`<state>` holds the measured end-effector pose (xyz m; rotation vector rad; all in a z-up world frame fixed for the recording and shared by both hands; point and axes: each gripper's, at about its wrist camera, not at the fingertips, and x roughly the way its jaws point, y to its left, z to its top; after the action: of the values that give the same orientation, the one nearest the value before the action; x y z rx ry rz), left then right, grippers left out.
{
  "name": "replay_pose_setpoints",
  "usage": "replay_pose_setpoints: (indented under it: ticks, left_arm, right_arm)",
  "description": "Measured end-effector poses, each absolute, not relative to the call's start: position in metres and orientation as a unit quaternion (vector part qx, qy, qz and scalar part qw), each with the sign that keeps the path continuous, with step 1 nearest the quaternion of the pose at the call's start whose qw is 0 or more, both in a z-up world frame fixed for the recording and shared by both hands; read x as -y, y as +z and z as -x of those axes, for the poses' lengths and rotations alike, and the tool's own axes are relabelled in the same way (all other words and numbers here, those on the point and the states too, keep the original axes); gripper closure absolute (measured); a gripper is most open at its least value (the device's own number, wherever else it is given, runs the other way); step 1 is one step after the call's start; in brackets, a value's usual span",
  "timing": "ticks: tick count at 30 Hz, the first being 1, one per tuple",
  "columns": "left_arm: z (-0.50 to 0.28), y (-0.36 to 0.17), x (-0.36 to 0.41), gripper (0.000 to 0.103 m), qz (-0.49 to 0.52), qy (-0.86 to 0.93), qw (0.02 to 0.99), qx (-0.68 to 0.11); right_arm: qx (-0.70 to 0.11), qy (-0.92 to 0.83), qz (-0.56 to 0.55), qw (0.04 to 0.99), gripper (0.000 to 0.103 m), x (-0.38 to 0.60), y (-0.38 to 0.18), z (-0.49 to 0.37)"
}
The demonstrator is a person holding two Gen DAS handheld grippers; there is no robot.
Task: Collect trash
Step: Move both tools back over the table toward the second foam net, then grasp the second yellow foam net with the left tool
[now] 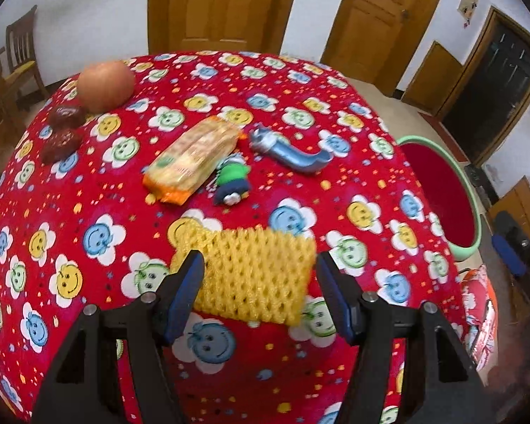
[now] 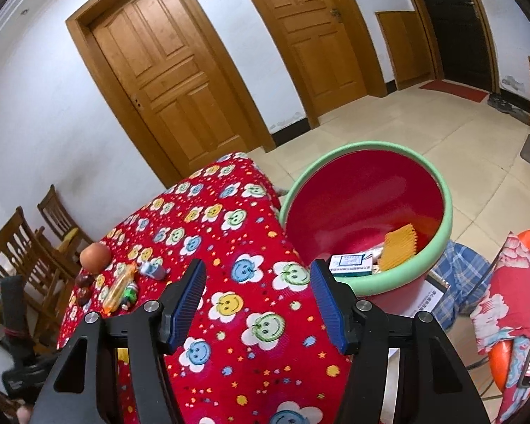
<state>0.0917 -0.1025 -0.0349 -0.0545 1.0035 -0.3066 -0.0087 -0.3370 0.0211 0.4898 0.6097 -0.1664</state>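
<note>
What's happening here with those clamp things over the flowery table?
Someone is clearing trash off a table with a hand-held gripper in each hand. The left hand-held gripper is open around a yellow foam net, not yet closed on it. The right hand-held gripper is open and empty, near the red bin beside the table, which already holds a small box and an orange wrapper. A snack packet, toys and fruit remain on the table.

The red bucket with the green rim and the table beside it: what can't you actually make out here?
- Red bucket with green rim, right wrist view: the near rim hides the bottom; a white-green box and orange ridged piece show.
- Same bucket, left wrist view: the tablecloth edge cuts it.
- Orange snack wrapper, left wrist view: print blurred.
- Yellow foam net: contact with the left fingers unclear.
</note>
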Motion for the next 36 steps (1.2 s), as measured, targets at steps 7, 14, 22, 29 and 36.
replay_pose_setpoints:
  ticks: [7,14,22,29,36]
  left_arm:
    - [-0.089,-0.037,0.100,0.038,0.019,-0.142,0.867,-0.478]
    - [-0.090,-0.040,0.089,0.039,0.013,-0.121,0.874,-0.470]
    - [-0.091,-0.040,0.066,0.078,0.057,-0.140,0.870,-0.469]
    - [-0.093,-0.022,0.047,0.079,0.092,-0.146,0.877,-0.448]
    - [-0.110,-0.014,0.027,0.079,0.106,-0.117,0.886,-0.435]
  right_arm:
    - [-0.301,-0.075,-0.230,0.922,0.040,0.328,0.024,0.007]
    - [-0.310,-0.061,-0.221,0.923,0.040,0.314,0.024,0.001]
    - [-0.319,-0.042,-0.205,0.924,0.040,0.296,0.027,-0.009]
    - [-0.341,-0.014,-0.195,0.919,0.040,0.278,0.021,-0.032]
    - [-0.362,0.012,-0.187,0.913,0.040,0.253,0.013,-0.065]
